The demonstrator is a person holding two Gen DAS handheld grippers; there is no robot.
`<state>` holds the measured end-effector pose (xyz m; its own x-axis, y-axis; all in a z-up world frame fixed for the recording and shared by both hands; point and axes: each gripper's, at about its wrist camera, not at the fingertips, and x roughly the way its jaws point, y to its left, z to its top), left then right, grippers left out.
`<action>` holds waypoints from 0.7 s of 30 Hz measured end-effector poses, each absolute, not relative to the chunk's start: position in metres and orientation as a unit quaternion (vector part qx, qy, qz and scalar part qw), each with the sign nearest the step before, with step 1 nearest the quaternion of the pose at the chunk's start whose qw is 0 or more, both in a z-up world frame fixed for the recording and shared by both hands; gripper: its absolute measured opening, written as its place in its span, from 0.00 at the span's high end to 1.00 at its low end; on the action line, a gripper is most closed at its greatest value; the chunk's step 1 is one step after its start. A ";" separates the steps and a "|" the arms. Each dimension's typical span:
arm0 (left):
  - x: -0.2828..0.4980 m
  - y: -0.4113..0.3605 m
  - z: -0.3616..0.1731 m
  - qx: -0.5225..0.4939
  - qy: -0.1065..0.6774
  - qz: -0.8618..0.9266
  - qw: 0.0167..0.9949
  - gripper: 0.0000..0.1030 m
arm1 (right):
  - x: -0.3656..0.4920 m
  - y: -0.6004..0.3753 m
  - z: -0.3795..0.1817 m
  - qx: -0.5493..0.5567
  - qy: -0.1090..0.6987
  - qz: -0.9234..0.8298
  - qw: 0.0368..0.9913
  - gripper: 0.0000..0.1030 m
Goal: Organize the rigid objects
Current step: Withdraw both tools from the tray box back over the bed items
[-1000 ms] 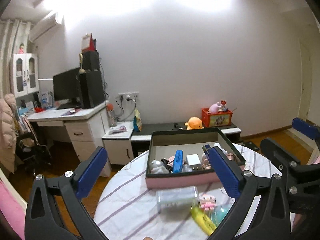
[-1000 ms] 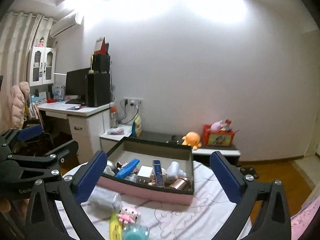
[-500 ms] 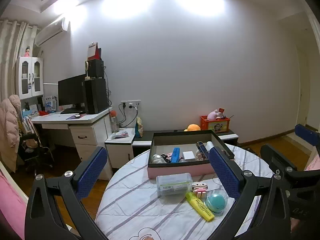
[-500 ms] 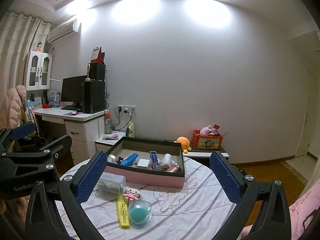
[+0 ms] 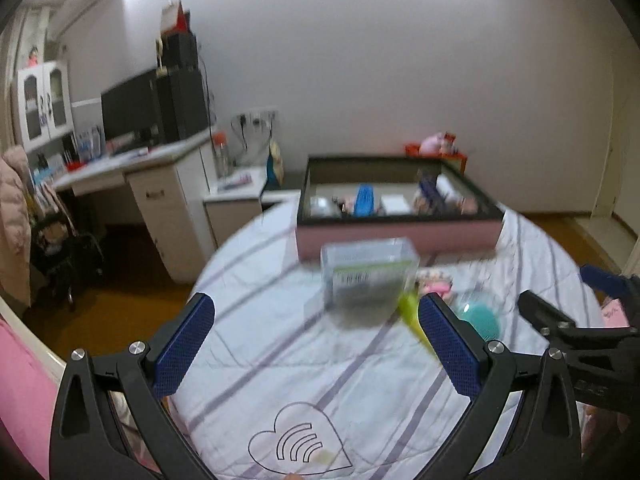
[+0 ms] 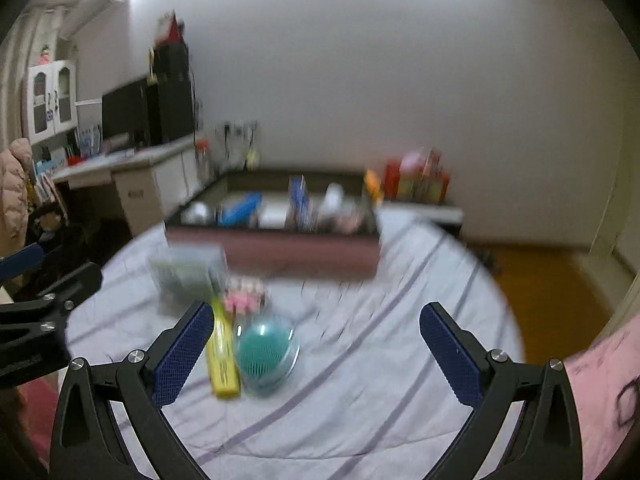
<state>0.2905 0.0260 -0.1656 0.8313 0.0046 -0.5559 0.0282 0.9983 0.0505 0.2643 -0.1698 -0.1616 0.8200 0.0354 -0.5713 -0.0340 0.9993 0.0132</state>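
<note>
Left gripper (image 5: 316,342) and right gripper (image 6: 316,350): jaws apart, empty. Only the left view shows the heart print (image 5: 298,446). Pink-walled, black-rimmed box (image 5: 396,236) at 12 o'clock holds blurred items; clear plastic case (image 5: 368,276) sits before it.

- One pink storage box (image 5: 400,236), filled
- One clear plastic case (image 5: 368,276)
- One yellow highlighter (image 6: 222,354)
- One teal brush (image 6: 266,350)
- One pink toy (image 6: 244,300)
- Two grippers, left (image 5: 316,344) and right (image 6: 316,346)

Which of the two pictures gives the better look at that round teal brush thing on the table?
The right wrist view: the teal brush lies whole beside the yellow highlighter, though blurred. In the left wrist view the left hand-held gripper's finger hides part of it.
</note>
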 end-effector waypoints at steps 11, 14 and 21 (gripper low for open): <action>0.326 0.028 -0.197 0.031 0.348 -0.022 0.937 0.00 | 0.315 -0.160 -0.214 0.017 0.390 0.048 0.919 0.00; 0.340 0.022 -0.202 0.025 0.369 -0.034 0.929 0.00 | 0.315 -0.169 -0.215 0.037 0.389 0.069 0.918 0.23; 0.355 0.003 -0.211 0.012 0.396 -0.061 0.916 0.00 | 0.313 -0.183 -0.208 0.021 0.394 0.077 0.916 0.46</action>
